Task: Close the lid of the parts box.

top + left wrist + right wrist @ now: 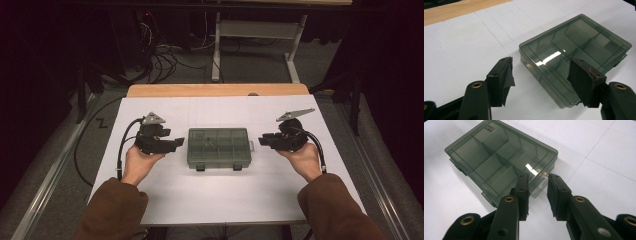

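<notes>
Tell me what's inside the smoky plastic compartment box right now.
Through the closed lid of the compartment box, dividers split it into several cells. In the high view one small dark item sits near the middle; the gripper views' glare and tint hide what it is.

In the high view, a small thing [212, 143] lies in a middle part of the grey box [218, 148], near the middle of the surface [200, 195], and it is too small to tell what it is. The little letters [491, 127] on the box lid are too small to read in the right gripper view, and in the left gripper view one dark finger [584, 82] hides the near corner of the box. Both brown sleeves [112, 212] are cut off by the bottom edge of the high view.
</notes>
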Available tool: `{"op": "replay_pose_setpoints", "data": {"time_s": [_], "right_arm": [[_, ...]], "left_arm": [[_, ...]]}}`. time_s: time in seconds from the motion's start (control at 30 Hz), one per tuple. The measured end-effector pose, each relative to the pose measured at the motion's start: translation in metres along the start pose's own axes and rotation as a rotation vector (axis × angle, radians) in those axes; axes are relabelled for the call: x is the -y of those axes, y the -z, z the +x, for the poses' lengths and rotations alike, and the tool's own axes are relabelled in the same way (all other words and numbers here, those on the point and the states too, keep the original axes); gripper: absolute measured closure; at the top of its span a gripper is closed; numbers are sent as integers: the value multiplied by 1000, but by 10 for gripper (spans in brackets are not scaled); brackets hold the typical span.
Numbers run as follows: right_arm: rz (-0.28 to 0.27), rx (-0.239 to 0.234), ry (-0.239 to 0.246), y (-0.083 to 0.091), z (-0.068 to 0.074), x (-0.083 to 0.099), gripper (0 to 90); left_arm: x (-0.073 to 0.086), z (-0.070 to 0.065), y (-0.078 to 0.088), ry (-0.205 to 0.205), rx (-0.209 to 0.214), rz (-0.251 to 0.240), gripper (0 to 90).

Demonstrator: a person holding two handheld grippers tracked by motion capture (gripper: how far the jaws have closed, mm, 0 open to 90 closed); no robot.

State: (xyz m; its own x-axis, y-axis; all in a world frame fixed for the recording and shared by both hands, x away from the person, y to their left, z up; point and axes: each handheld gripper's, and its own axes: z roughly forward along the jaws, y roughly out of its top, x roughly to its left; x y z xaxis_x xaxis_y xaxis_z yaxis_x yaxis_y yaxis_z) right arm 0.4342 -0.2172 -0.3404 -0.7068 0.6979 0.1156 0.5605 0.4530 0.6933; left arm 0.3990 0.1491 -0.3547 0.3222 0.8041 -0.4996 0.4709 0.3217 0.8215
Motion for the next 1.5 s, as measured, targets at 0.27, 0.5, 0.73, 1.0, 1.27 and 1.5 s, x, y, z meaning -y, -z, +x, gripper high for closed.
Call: {"op": "replay_pose_setpoints", "data": {"time_s": [0.27,0.5,0.73,1.0,1.27,1.5], "right_arm": [[-10,1,-2,3,-1,4,703],[-25,1,-17,7,-4,11,693],[-34,-3,-20,13,-5,22,692],[-65,0,-18,24,-2,40,655],[-172,40,-25,35,0,83,565],[-268,144,-13,35,-3,121,430]], "left_arm": [[2,1,6,4,12,-20,364],[6,3,13,10,17,-33,375],[12,4,19,8,24,-54,373],[21,6,28,20,27,-68,377],[46,14,40,27,23,-126,350],[68,28,51,90,7,-217,334]]}}
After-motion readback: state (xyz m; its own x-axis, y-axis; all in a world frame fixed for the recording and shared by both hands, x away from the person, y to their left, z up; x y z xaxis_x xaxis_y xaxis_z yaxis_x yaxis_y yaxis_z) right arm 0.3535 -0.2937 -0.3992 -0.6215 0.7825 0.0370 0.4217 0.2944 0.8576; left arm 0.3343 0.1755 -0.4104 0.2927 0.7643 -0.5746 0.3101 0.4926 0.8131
